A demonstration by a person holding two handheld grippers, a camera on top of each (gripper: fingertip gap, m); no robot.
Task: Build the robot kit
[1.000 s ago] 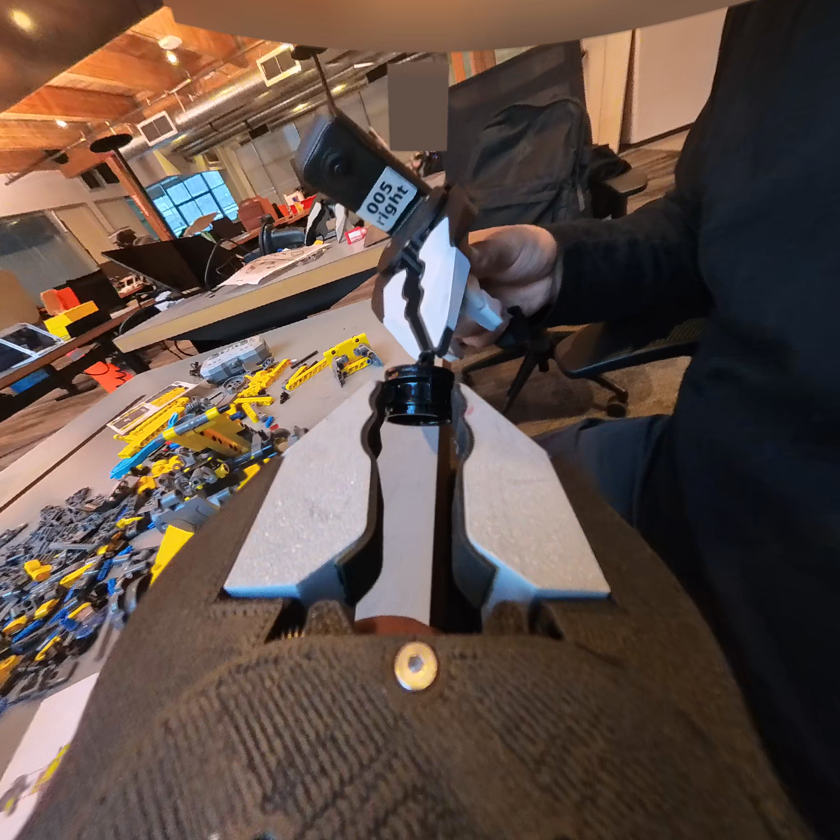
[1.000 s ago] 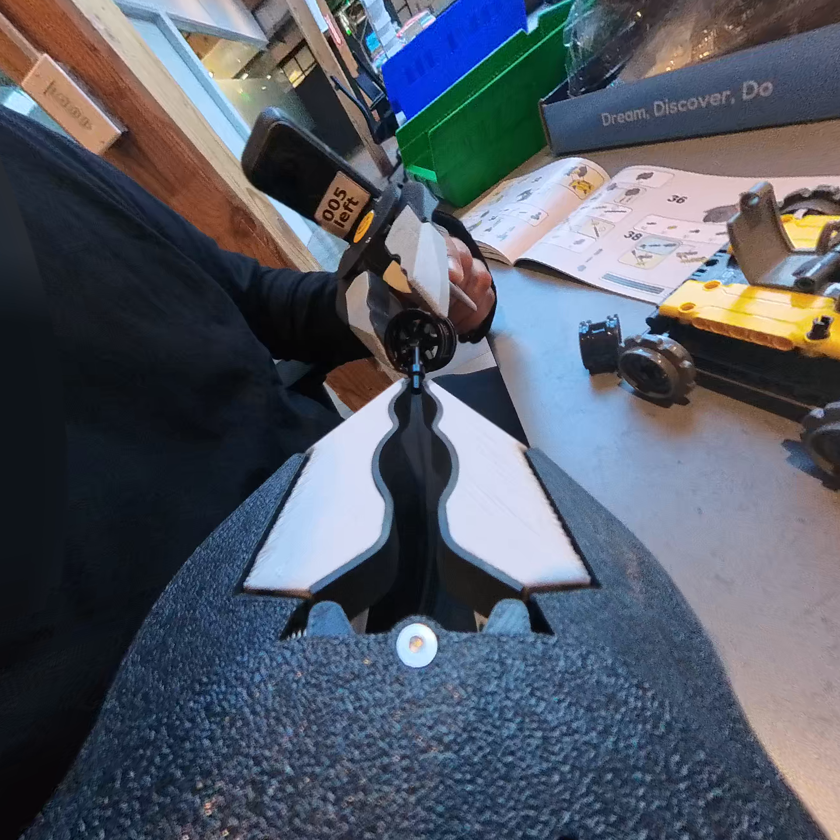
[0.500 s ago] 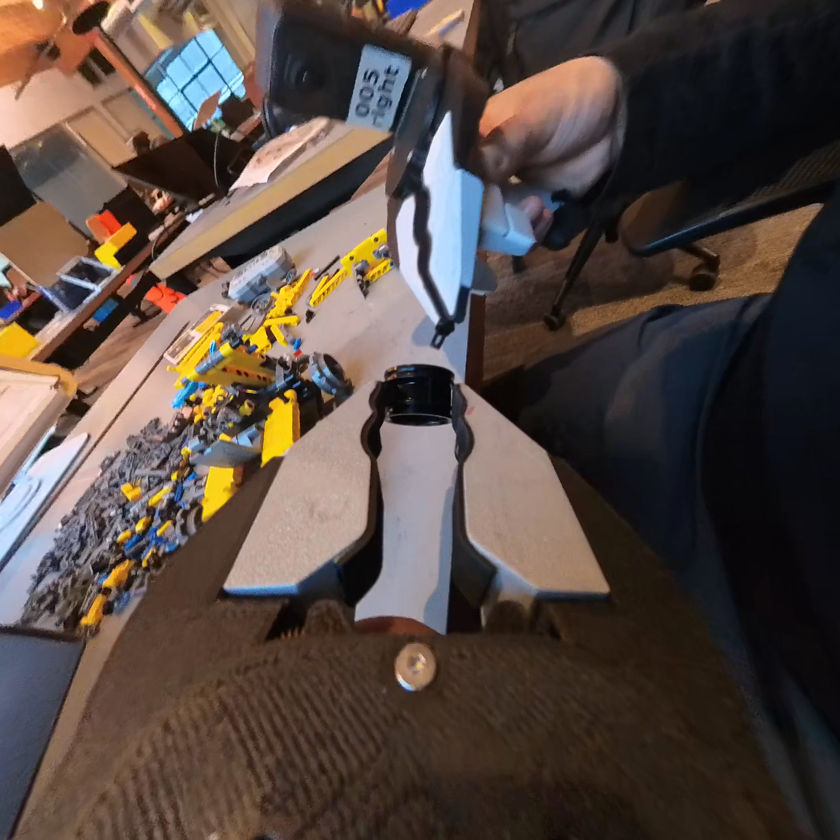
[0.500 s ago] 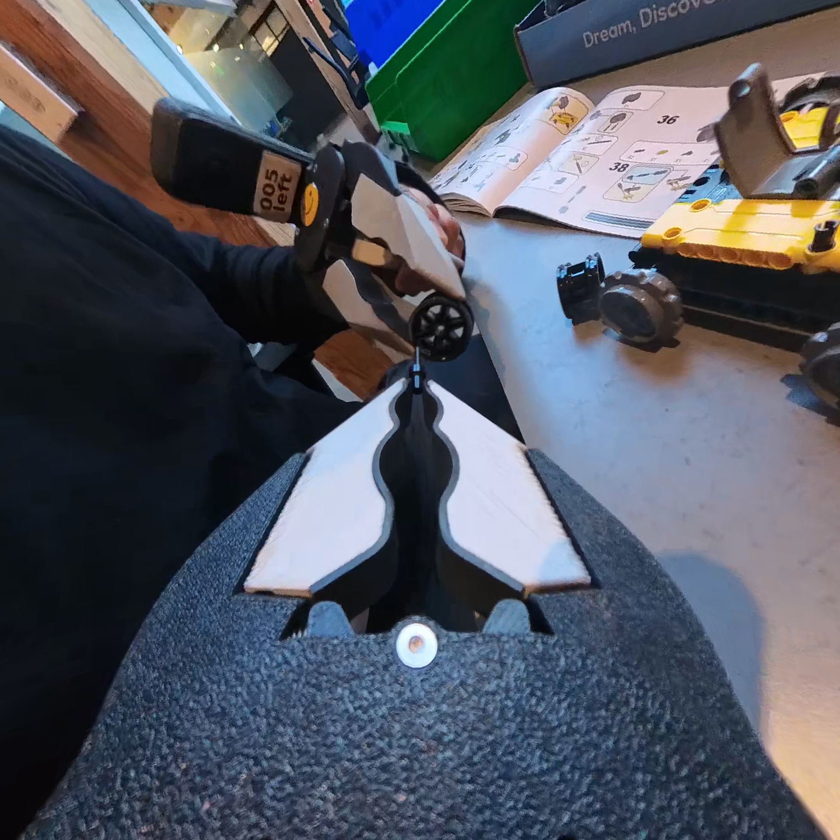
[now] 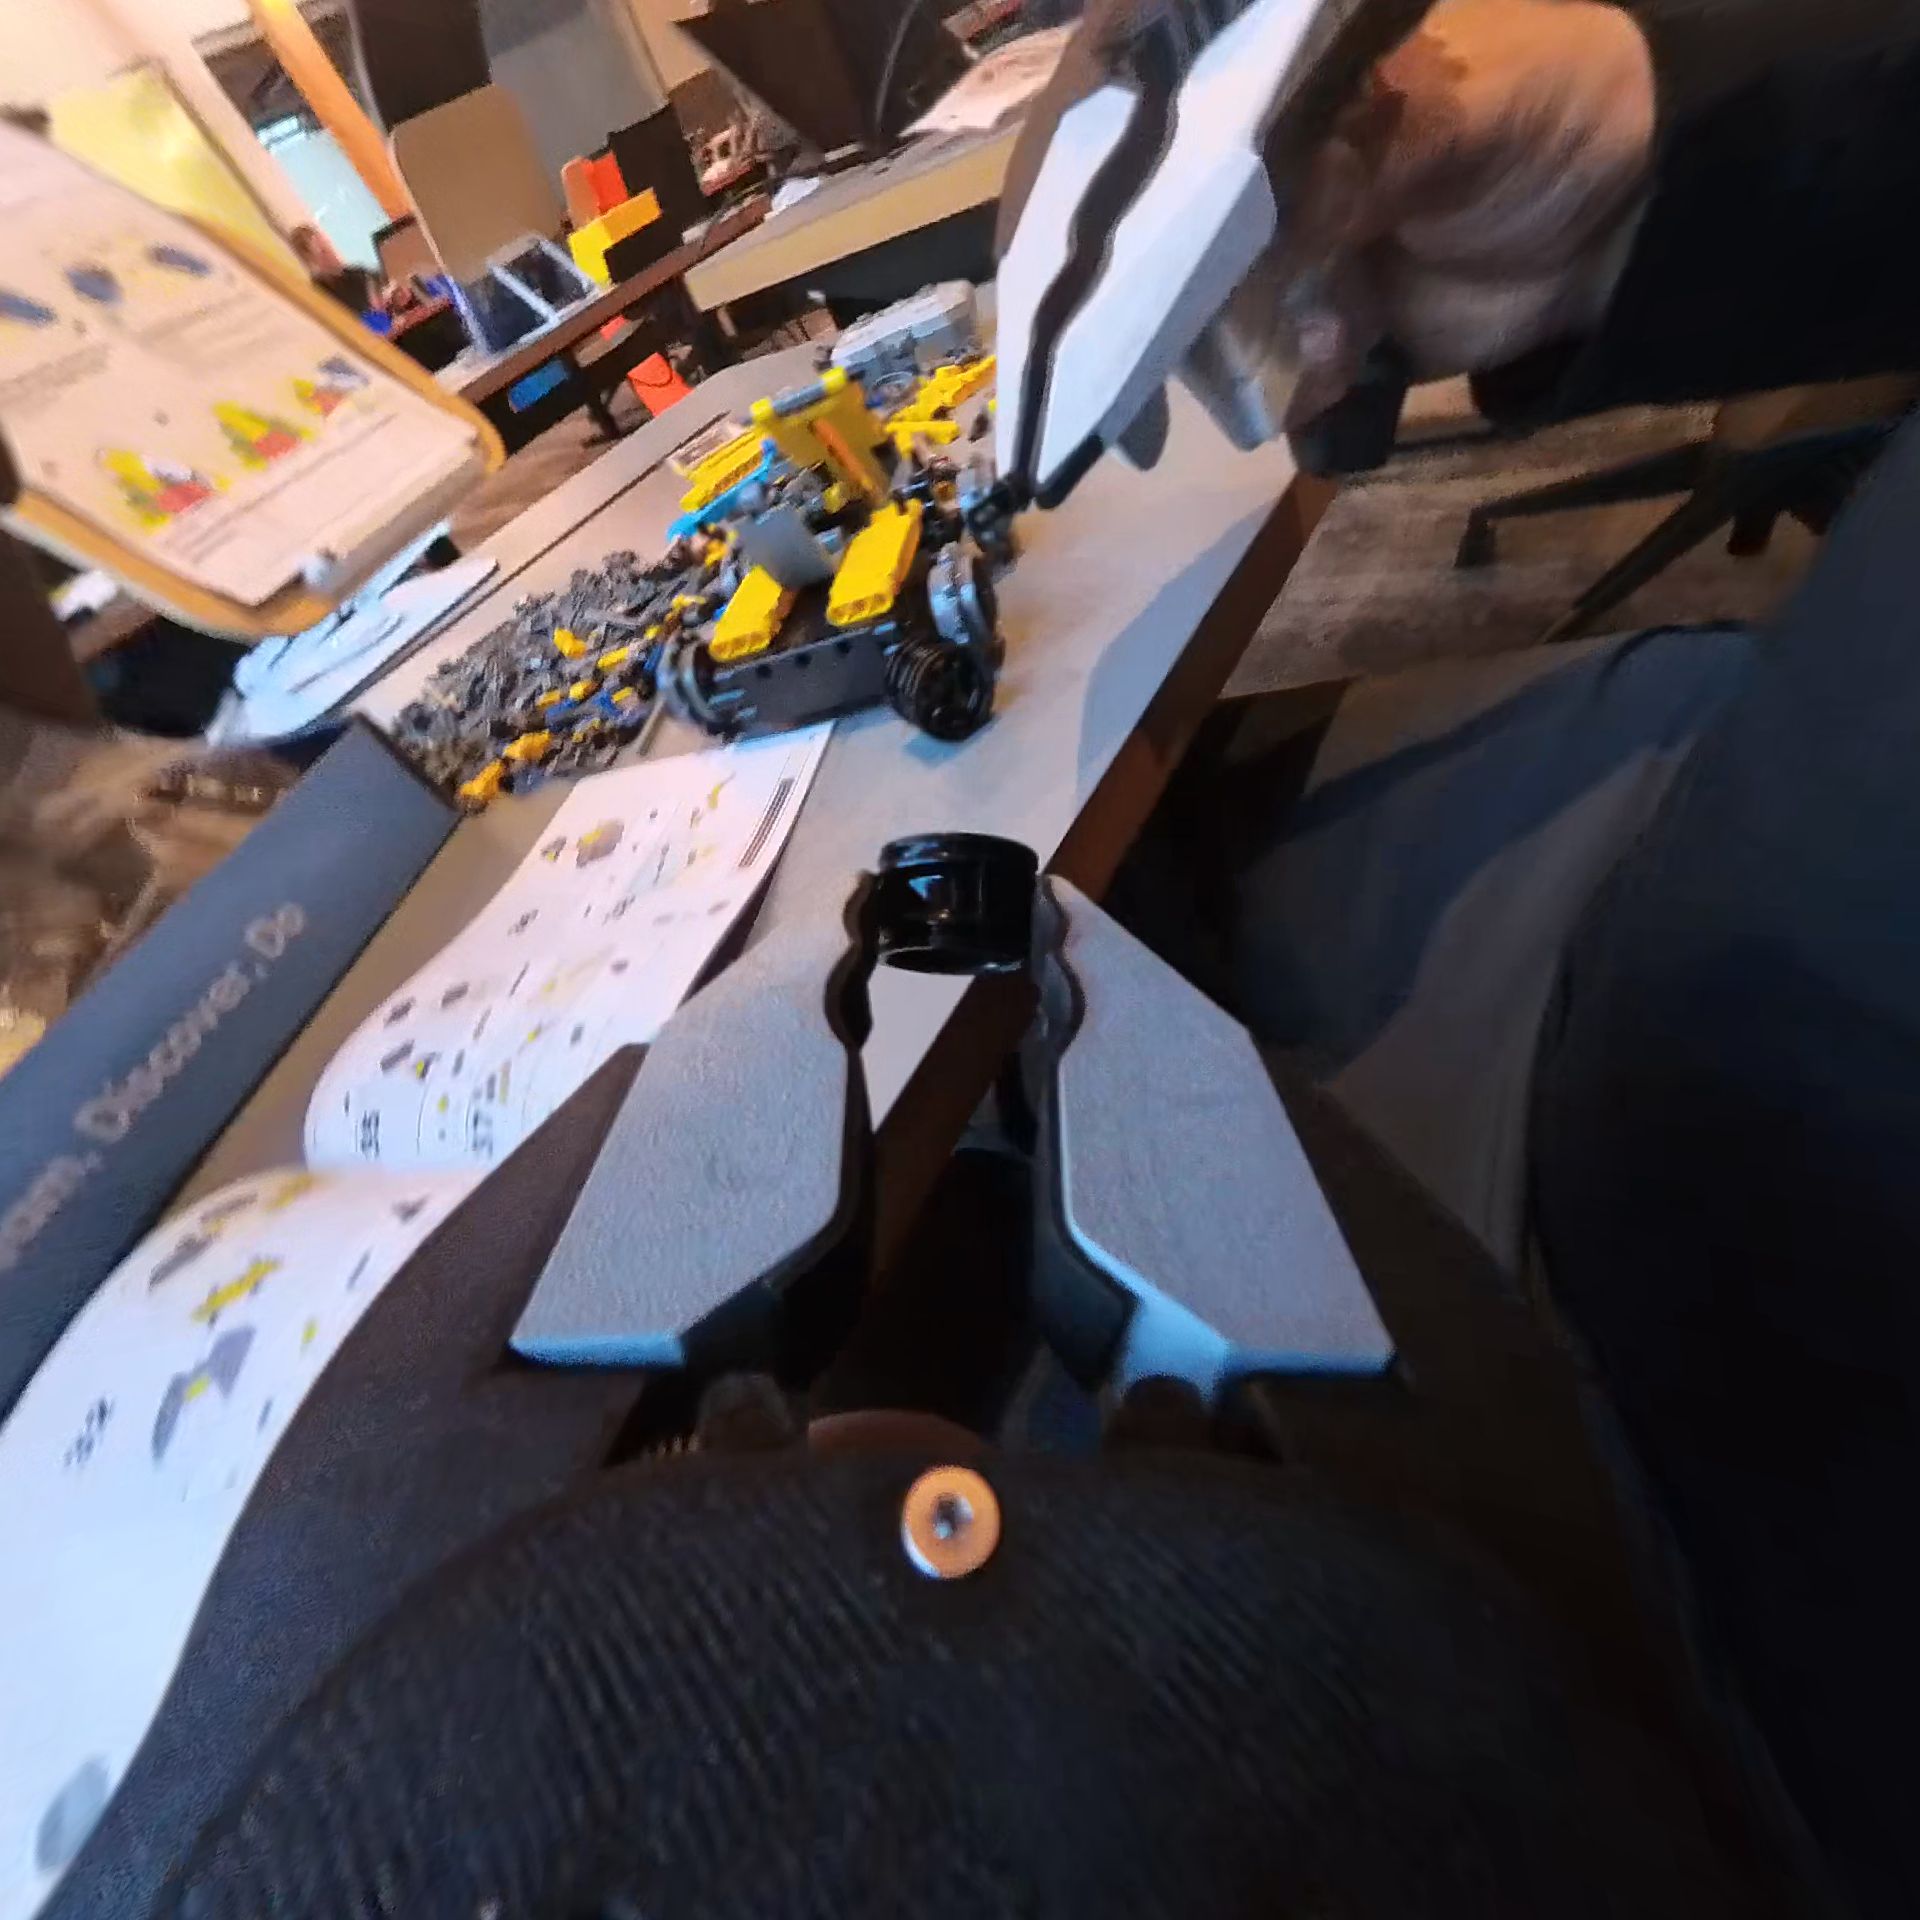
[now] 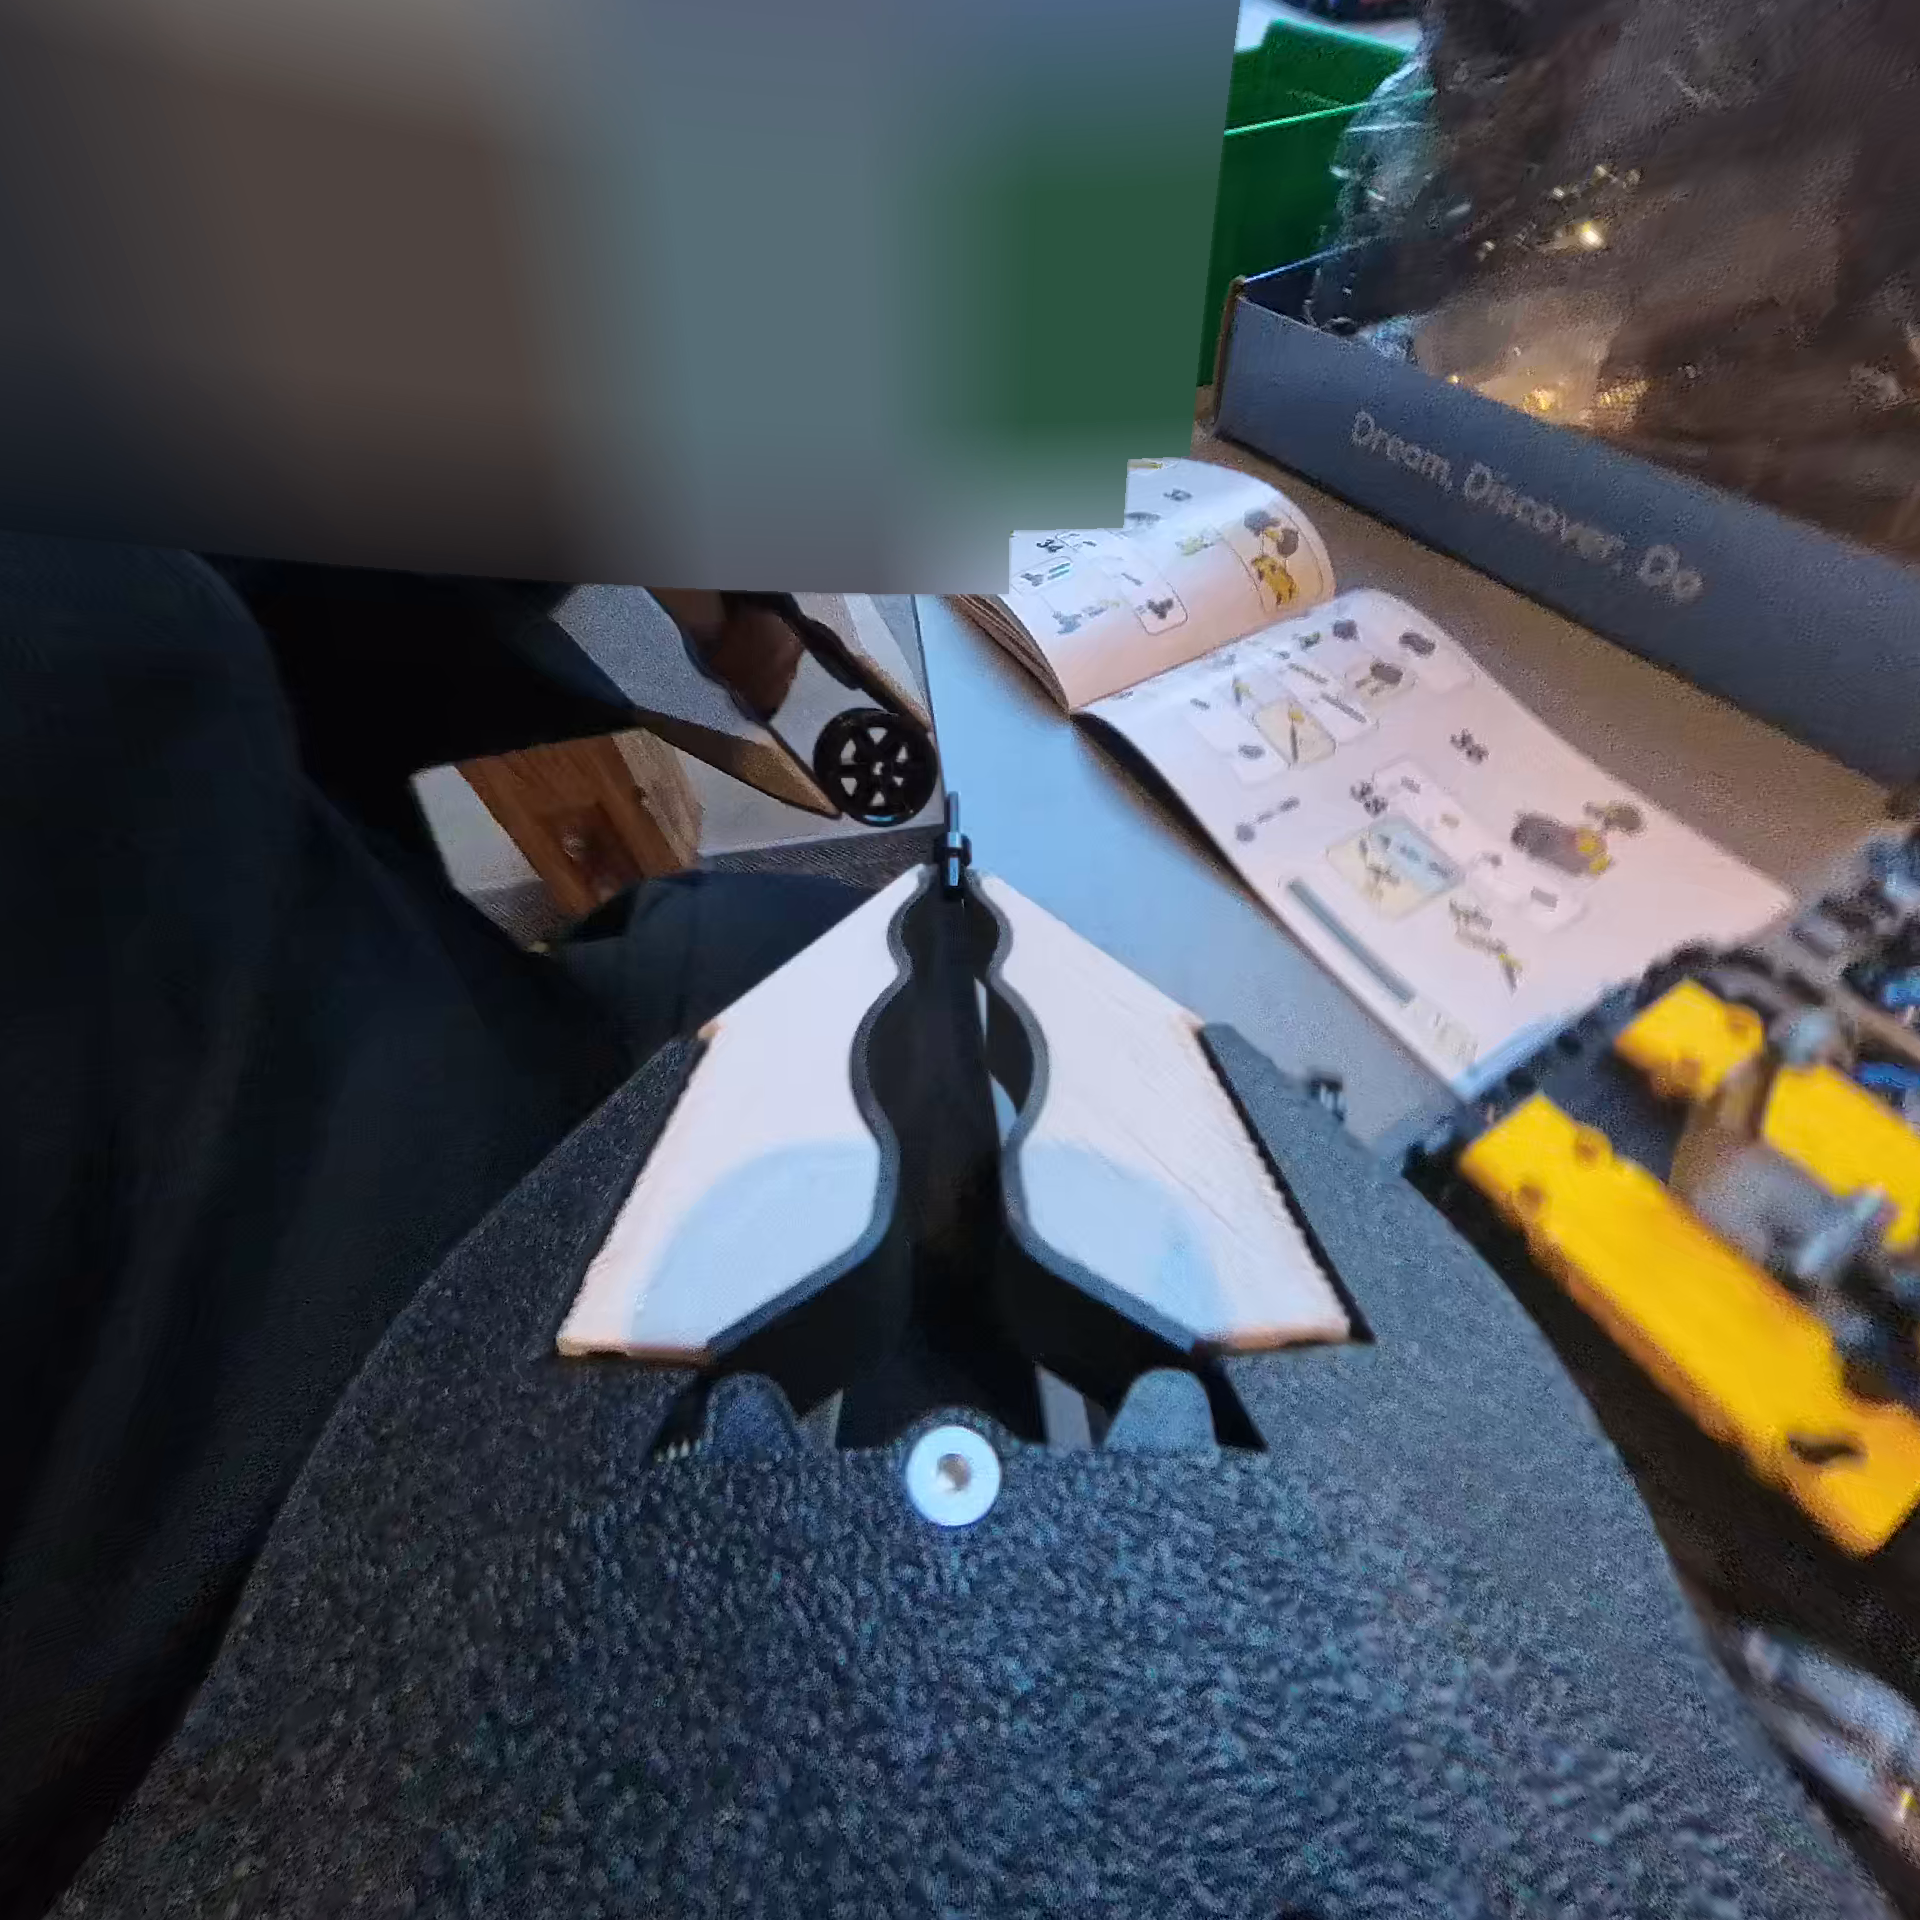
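Note:
My left gripper [image 5: 951, 914] is shut on a small black toy wheel rim [image 5: 956, 904] and holds it over the table's near edge. The rim also shows in the right wrist view [image 6: 875, 767], at the tip of that gripper. My right gripper [image 6: 951, 868] is shut on a thin black axle pin [image 6: 950, 844] that sticks out past its tips. It shows in the left wrist view [image 5: 1023, 488] too, held by a hand, up beside the yellow and grey toy vehicle [image 5: 831, 613]. The pin and the rim are apart.
An open instruction booklet [image 6: 1351, 790] lies on the grey table [image 5: 1122, 623]. A dark box [image 6: 1558, 520] stands behind it. A heap of small grey, blue and yellow parts [image 5: 561, 675] lies past the vehicle. The person's legs [image 5: 1558, 935] are right of the table edge. My hands' fingertips stand some 7 centimeters from each other.
Both grippers have swung toward the table and moved apart. The pin was close to the rim before; now the right gripper is far off by the toy vehicle.

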